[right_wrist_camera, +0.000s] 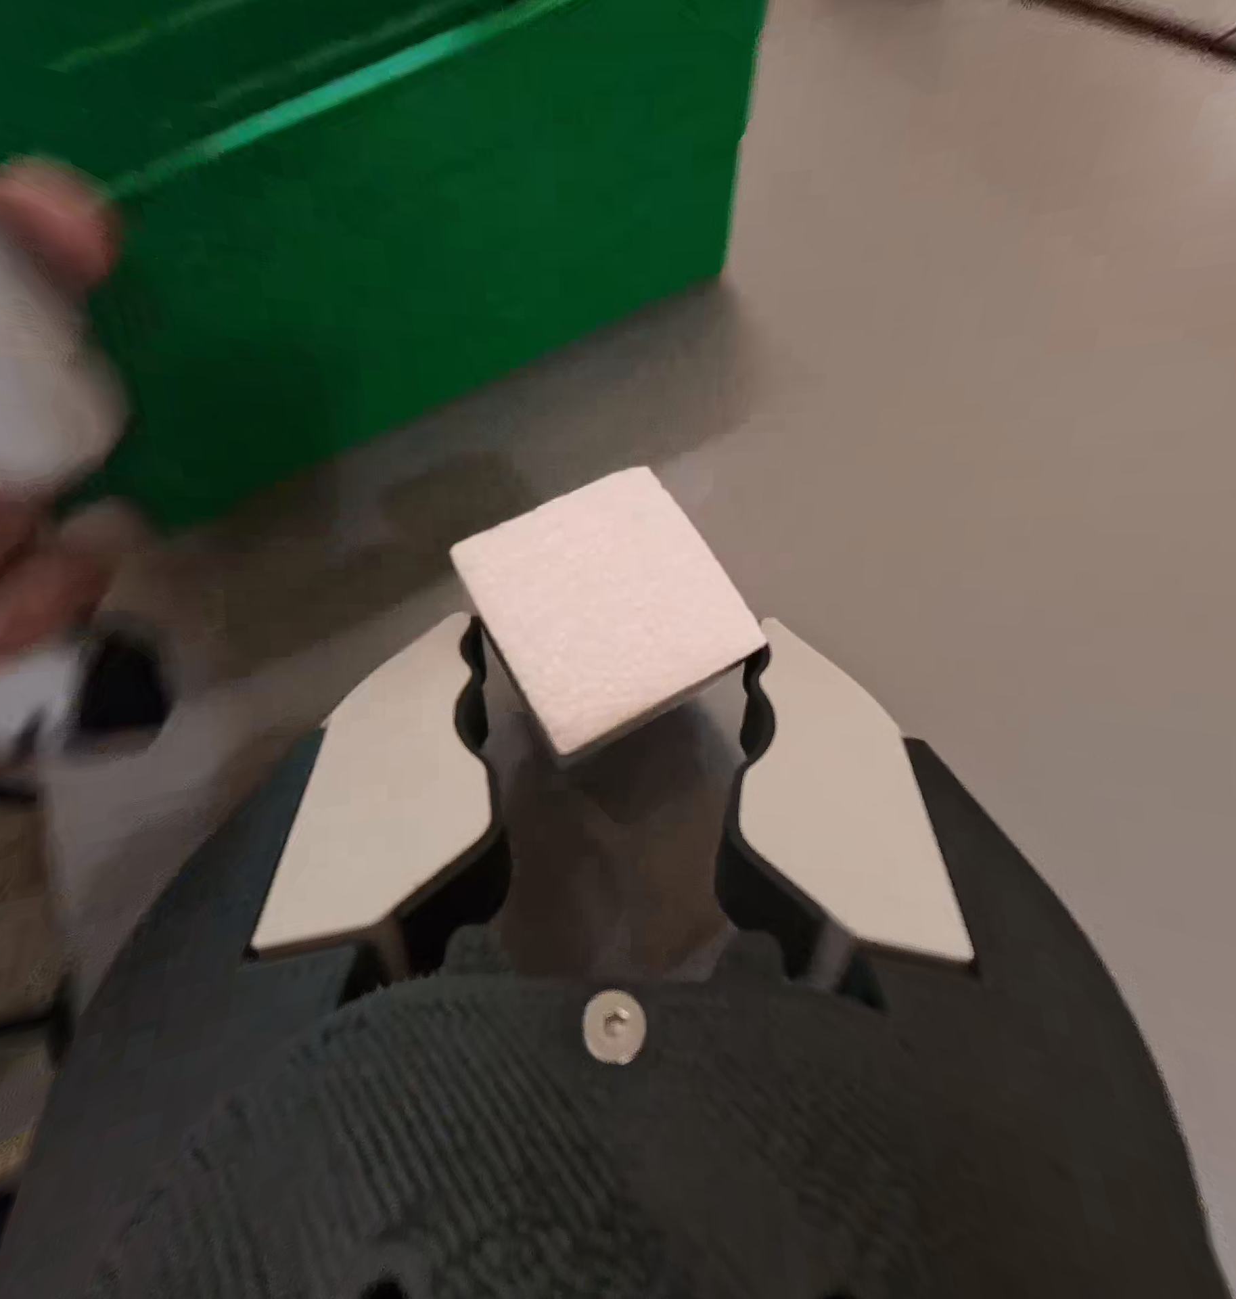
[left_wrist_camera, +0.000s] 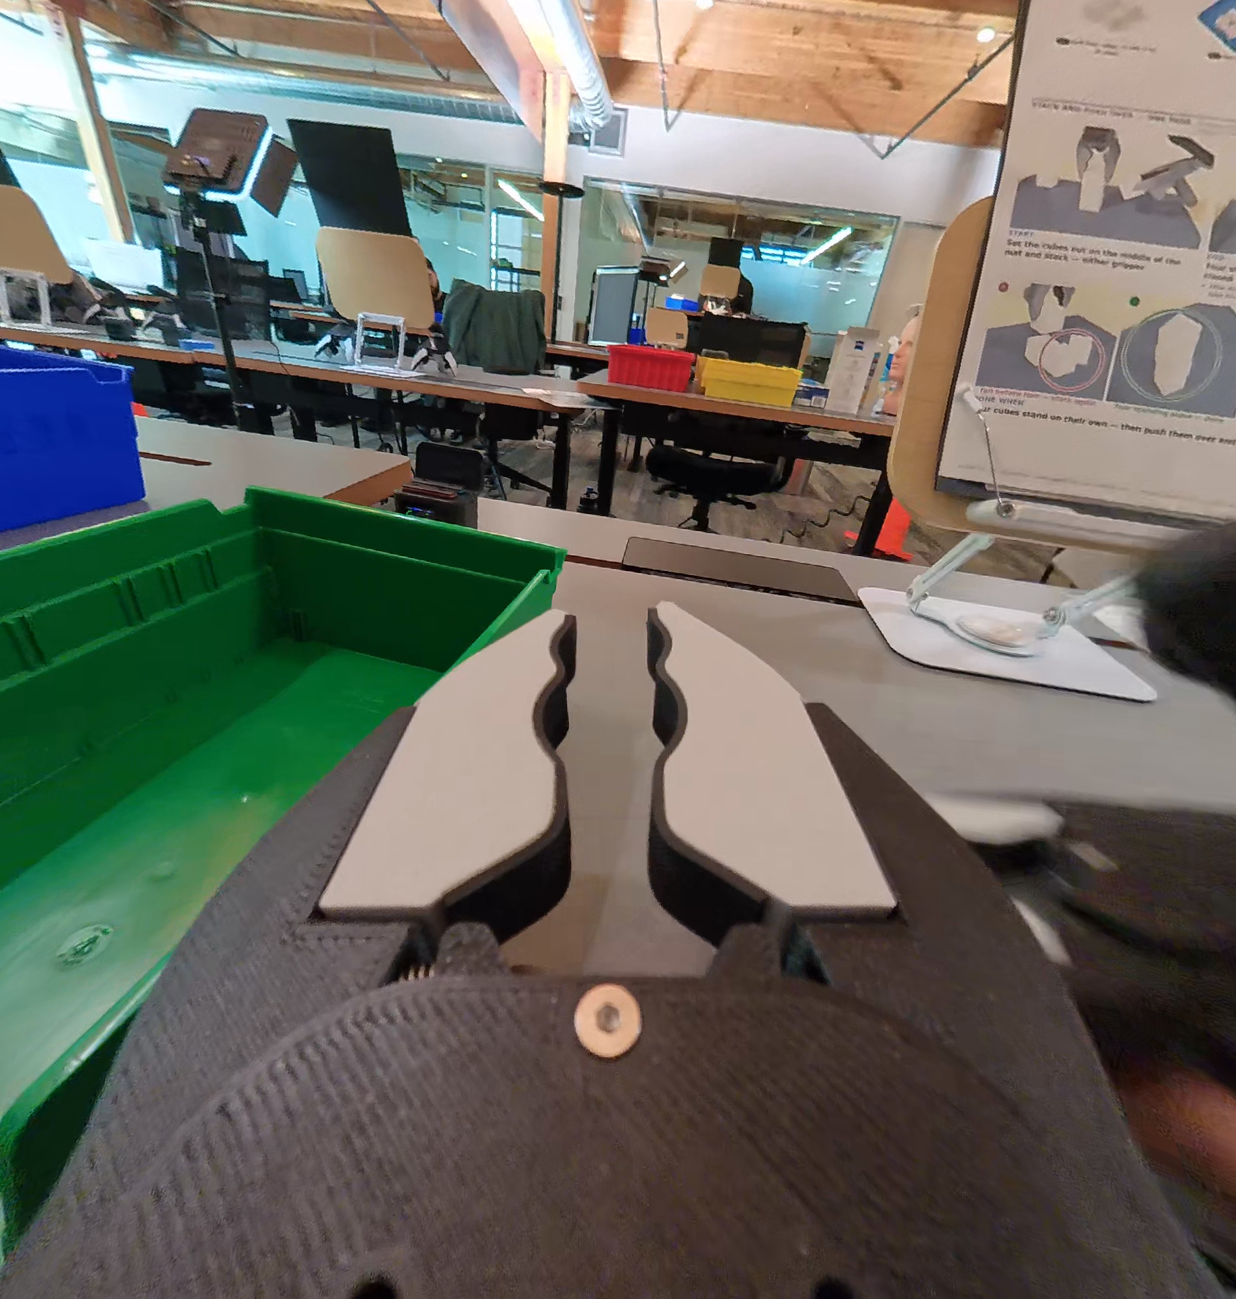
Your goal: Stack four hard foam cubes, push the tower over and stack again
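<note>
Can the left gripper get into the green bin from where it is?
Probably yes. The left gripper hangs empty, jaws apart, beside the green bin, whose top is open, and nothing stands between them. The bin looks empty inside.

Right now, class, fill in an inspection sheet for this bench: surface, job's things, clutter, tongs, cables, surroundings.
Surface: grey table, bare near the tongs.
Job's things: white foam cube; green bin, nothing seen inside.
Clutter: blue bin; instruction board on a white stand.
Tongs: left tongs slightly apart, holding nothing; right tongs closed on the foam cube.
Cables: nothing seen on the table.
Surroundings: open office, desks, red tray, yellow tray.
</note>
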